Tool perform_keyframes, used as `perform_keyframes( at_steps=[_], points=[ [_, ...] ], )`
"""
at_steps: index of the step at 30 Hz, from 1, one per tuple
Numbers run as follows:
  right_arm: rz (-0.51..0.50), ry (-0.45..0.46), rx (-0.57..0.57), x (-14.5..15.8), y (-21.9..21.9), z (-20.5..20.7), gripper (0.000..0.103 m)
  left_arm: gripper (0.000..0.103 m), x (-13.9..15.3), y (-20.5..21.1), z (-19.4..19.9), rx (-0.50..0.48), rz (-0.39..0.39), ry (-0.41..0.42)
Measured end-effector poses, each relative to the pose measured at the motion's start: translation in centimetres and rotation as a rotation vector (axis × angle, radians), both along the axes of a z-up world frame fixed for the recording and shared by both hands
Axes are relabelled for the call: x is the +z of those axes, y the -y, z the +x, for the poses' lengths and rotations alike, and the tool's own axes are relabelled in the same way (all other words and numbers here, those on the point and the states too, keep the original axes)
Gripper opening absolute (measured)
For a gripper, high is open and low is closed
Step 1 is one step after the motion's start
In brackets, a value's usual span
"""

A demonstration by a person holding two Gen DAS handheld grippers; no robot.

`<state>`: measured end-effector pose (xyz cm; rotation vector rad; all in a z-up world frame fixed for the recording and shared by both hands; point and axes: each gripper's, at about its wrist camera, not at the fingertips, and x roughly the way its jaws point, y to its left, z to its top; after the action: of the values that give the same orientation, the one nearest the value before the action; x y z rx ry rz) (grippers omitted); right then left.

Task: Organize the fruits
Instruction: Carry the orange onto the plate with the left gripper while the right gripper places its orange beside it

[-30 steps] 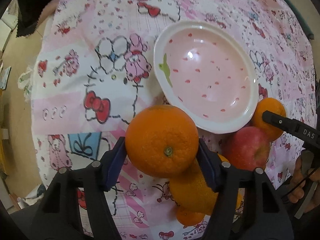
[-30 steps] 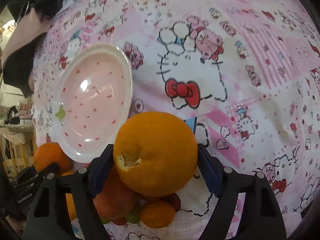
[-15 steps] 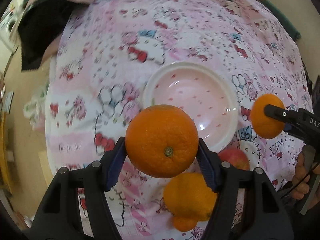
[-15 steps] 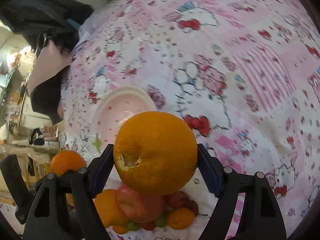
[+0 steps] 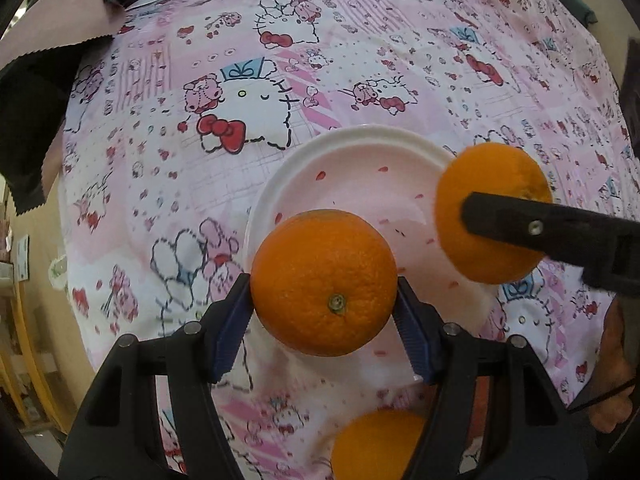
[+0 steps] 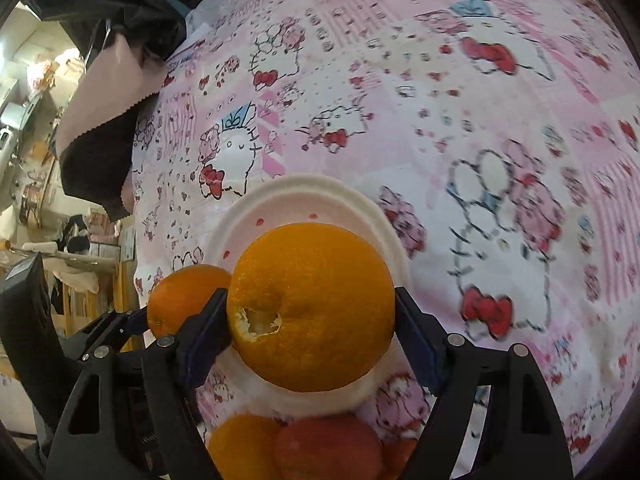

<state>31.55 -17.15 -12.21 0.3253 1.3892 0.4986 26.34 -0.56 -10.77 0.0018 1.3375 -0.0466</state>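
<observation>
My left gripper [image 5: 324, 300] is shut on an orange [image 5: 324, 280] with its stem end facing the camera, held above the near rim of a pink plate [image 5: 360, 148]. My right gripper [image 6: 312, 320] is shut on a second orange [image 6: 312, 304] with a torn patch of peel, held above the same plate [image 6: 304, 192]. That orange also shows in the left wrist view [image 5: 492, 208], over the plate's right edge. The left gripper's orange shows in the right wrist view [image 6: 180, 296], close beside the right one.
The plate sits on a pink cartoon-print cloth [image 5: 360, 60]. More fruit lies on the cloth near me: an orange [image 5: 376, 444] in the left wrist view, an orange [image 6: 240, 448] and a red apple [image 6: 328, 448] in the right wrist view. Dark fabric [image 5: 32, 120] hangs at the far left.
Both grippers have lifted their oranges off the fruit pile and carried them forward over the plate. The two oranges now hang close together above it.
</observation>
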Motion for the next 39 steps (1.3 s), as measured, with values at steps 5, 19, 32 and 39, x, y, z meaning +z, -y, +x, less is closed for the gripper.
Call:
perform_keyframes(
  at_steps=[5,19,32,39],
  points=[
    [-0.086,-0.011,0.019,-1.6,-2.5,1.8,0.082,0.065,-1.2,0.1,1.7,-0.036,0.01,-0.016],
    [-0.131,-0.081,-0.025,-3.5,-3.8,3.6,0.085,0.067,-2.5,0.0,4.2,-0.015,-0.011,-0.055],
    [-0.048,-0.039,-0.042,-1.4,-2.6,3.3,0.093,0.07,-1.3,0.7,3.7,-0.036,-0.003,-0.003],
    [-0.02,-0.009,-0.069,-0.7,-1.8,3.2,0.093,0.07,-0.3,0.4,3.5,-0.029,-0.015,0.038]
  ],
)
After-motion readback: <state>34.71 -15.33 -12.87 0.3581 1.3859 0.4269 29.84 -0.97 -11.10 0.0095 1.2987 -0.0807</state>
